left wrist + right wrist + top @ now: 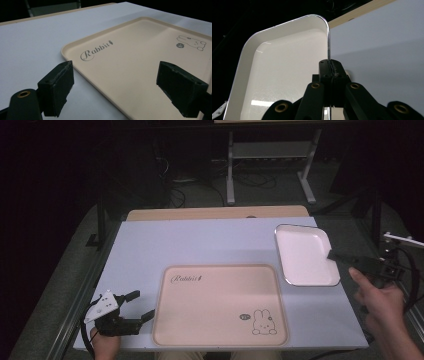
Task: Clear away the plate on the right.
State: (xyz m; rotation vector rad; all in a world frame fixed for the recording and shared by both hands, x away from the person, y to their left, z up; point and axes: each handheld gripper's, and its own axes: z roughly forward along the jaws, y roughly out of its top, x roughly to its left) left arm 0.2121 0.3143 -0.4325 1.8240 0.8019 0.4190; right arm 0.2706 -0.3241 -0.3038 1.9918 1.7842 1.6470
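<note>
A pale desk (210, 242) carries a large beige tray (220, 305) printed with "Rabbit" lettering and a small rabbit drawing, lying near the person's edge. At the desk's far right sits a smaller white tray (305, 254) with a shiny rim. The right tongs (334, 255), held in the person's right hand (382, 302), are pinched tight on the white tray's rim at its right edge, the jaws closed together over the thin metal lip. The left tongs (140, 305) rest at the desk's near left corner, just beside the beige tray's left edge, jaws spread wide and holding nothing.
</note>
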